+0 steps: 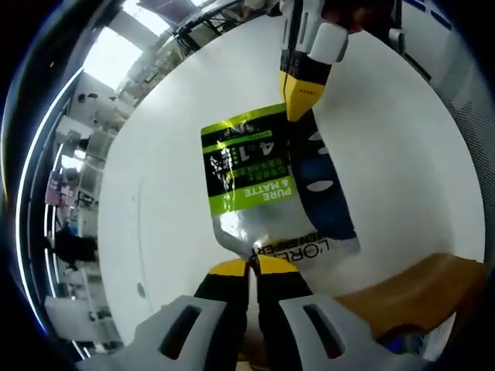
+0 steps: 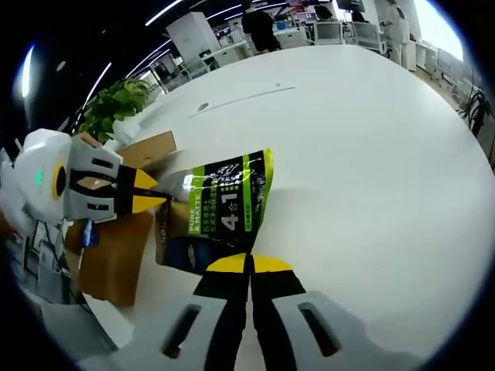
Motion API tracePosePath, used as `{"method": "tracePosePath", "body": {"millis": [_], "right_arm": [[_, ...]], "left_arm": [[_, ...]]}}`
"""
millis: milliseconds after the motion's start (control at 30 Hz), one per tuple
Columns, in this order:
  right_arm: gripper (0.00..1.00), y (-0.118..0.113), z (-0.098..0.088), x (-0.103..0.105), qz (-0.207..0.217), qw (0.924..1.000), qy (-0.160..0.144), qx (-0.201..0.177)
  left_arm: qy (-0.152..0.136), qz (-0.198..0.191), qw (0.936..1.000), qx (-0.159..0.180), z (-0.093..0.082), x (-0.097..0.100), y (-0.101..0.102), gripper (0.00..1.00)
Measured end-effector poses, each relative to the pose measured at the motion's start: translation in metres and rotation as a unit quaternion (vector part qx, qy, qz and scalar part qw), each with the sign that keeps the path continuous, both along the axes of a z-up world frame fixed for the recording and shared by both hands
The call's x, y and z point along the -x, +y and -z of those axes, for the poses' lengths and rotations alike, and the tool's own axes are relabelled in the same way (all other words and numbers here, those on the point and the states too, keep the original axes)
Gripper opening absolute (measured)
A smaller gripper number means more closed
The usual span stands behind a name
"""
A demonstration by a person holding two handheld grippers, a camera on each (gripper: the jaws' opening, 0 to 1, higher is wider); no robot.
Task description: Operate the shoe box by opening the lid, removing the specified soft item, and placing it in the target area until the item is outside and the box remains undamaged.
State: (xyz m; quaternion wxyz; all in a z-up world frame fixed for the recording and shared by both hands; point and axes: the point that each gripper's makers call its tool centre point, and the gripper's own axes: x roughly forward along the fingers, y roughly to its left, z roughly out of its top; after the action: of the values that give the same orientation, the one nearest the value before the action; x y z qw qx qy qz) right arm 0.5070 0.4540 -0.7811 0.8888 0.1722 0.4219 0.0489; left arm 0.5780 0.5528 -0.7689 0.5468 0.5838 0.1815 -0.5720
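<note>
A soft pouch point(image 1: 247, 170) with green, black, silver and blue print hangs over the white table, stretched between both grippers. My left gripper point(image 1: 252, 267) is shut on its crumpled silver end. My right gripper point(image 1: 300, 104) comes in from the top and pinches the opposite corner. In the right gripper view, my right gripper point(image 2: 249, 264) is shut on the pouch's point(image 2: 228, 205) near edge. My left gripper point(image 2: 155, 193) holds its far end from the left. The brown cardboard shoe box point(image 2: 116, 255) stands open behind the pouch, and its edge point(image 1: 418, 286) shows at lower right.
The round white table point(image 2: 371, 154) spreads wide to the right of the box. A potted green plant point(image 2: 116, 104) stands behind the box. Something blue point(image 2: 87, 232) lies inside the box. Desks, monitors and people are far off across the room.
</note>
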Motion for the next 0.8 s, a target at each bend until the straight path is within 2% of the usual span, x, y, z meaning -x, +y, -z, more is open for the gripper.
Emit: {"method": "tracePosePath", "body": {"millis": [233,333,533,800], "right_arm": [[0.00,0.001,0.007,-0.002,-0.010,0.9998,0.003,0.017],[0.00,0.002,0.007,-0.003,-0.010,0.9999,0.003,0.012],[0.00,0.002,0.010,-0.004,-0.004,0.9998,0.008,0.020],[0.00,-0.002,0.015,0.001,0.036,0.9991,0.014,0.018]], "left_arm": [[-0.009,0.004,0.9999,-0.004,-0.001,0.003,0.001,0.04],[-0.009,0.008,0.9999,0.000,-0.004,0.005,0.001,0.08],[0.004,-0.001,1.0000,0.007,-0.007,0.009,0.001,0.11],[0.030,-0.029,0.9986,0.033,-0.012,0.015,0.001,0.15]]}}
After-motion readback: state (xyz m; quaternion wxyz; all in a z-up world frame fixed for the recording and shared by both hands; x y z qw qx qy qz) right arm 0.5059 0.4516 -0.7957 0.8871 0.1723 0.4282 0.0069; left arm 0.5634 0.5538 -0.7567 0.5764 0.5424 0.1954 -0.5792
